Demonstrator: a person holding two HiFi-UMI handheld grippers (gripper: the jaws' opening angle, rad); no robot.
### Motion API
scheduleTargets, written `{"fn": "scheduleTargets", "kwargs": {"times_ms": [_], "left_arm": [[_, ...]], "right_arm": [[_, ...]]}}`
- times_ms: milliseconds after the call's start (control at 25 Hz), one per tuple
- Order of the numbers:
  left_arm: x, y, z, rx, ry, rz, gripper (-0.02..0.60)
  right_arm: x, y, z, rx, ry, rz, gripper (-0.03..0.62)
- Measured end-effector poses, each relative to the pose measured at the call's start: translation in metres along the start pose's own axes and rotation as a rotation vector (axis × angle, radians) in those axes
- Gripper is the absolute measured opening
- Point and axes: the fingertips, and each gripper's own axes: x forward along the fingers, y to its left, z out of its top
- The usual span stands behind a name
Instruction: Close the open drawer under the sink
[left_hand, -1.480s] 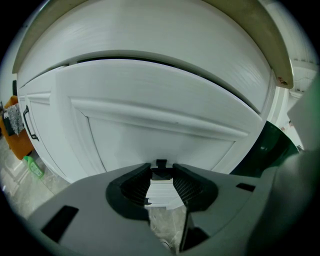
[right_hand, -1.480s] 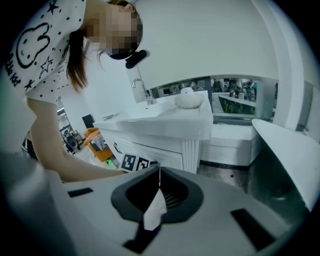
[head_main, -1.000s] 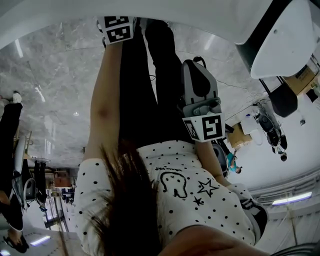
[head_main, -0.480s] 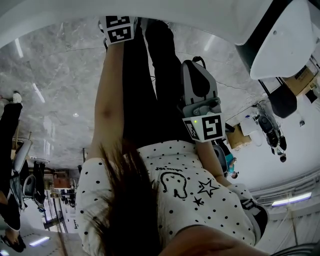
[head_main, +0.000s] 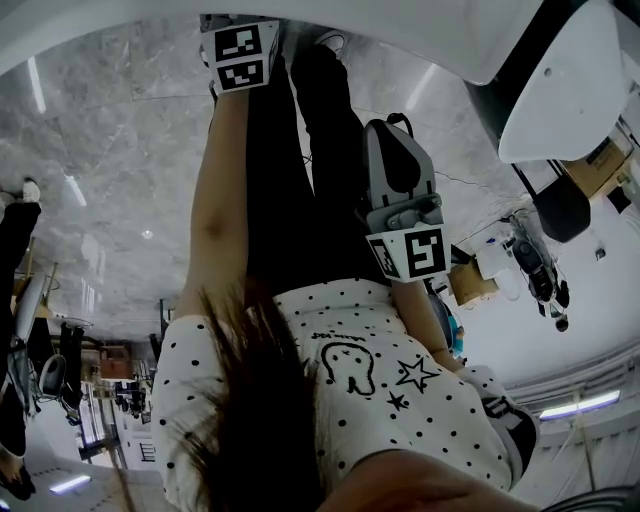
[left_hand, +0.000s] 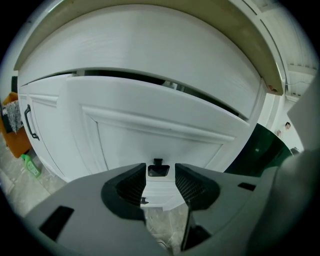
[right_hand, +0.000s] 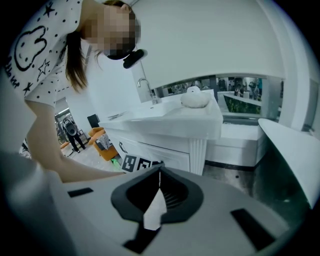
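One broad white vanity cabinet fills the left gripper view, its pale countertop edge arching across the top. Below that edge, the white panelled drawer front stands out from the cabinet. A dark gap runs along its upper rim, so the drawer is not yet shut. Left of the drawer, the cabinet carries a door with a thin black handle.

Seen from the right gripper view, the same cabinet bears a chrome tap and a white rounded object on its top. Before the cabinet a person in a white shirt with black dots bends low (the head view looks back along dark trousers at the grey marble floor).

Close to the drawer front, the left gripper has its grey fingers spread wide, and they have just been opening. The drawer's small black knob shows in the gap between them, and neither ribbed pad presses on it. Well back from the cabinet, the right gripper keeps its fingers pressed together with nothing pinched.
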Motion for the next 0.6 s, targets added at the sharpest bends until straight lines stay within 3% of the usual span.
{"fn": "scheduleTargets", "kwargs": {"times_ms": [360, 600], "left_arm": [[-0.031, -0.013, 0.014, 0.007, -0.03, 0.008, 0.166], [-0.051, -0.008, 0.034, 0.015, -0.049, 0.04, 0.078]], "right_arm": [[-0.01, 0.0, 0.014, -0.009, -0.042, 0.008, 0.015], [-0.013, 0.002, 0.038, -0.034, -0.093, 0.009, 0.014]]}}
